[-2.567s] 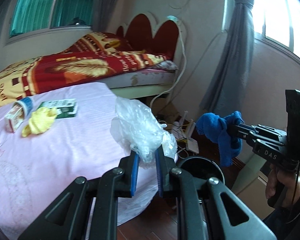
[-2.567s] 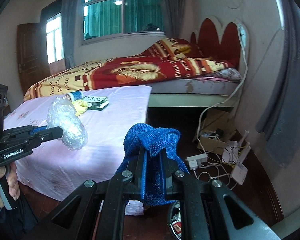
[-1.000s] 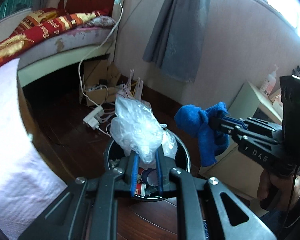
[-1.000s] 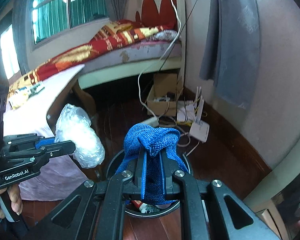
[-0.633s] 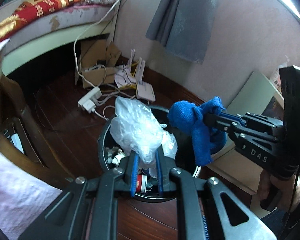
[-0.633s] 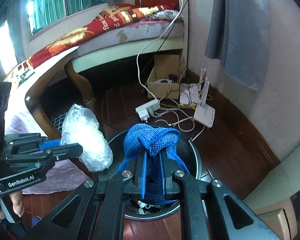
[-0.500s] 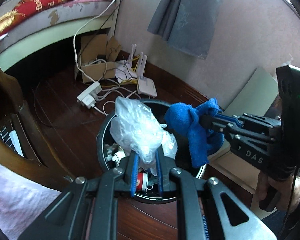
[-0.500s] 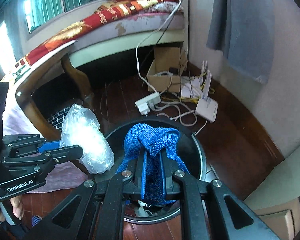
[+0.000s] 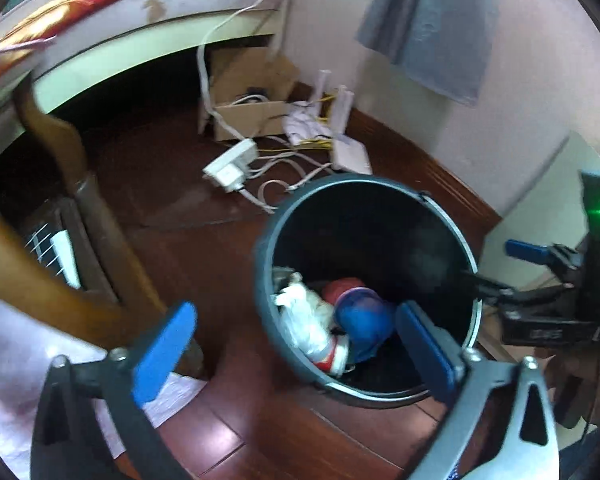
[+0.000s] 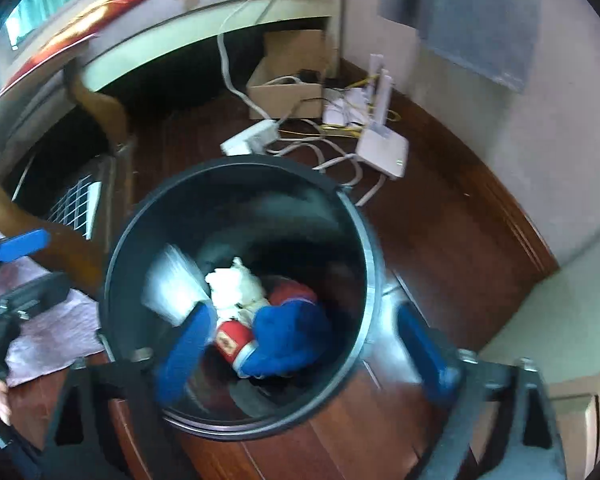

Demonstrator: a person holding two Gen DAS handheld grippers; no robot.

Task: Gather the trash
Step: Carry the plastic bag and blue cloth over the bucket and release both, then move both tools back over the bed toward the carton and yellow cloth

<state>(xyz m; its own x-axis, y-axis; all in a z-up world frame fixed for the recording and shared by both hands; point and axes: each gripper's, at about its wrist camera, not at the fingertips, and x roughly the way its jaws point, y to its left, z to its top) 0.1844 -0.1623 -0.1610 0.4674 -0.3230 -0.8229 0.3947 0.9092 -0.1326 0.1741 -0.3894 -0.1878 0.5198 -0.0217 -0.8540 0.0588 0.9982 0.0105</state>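
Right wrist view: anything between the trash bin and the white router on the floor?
Only white cables on bare wooden floor, running from the white router toward the trash bin rim. The right wrist view shows it best.

bin on floor | cloth, bag, can inside | router, box behind bin

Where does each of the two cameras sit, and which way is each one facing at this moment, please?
Left wrist: on the left gripper, looking steeply down at the round dark trash bin; its blue-padded fingers opening, nothing between; right gripper at right.
Right wrist: on the right gripper, looking down into the bin; own jaws opening, empty; left gripper at left.
Shared: bin, crumpled blue cloth, white power strip, white router.
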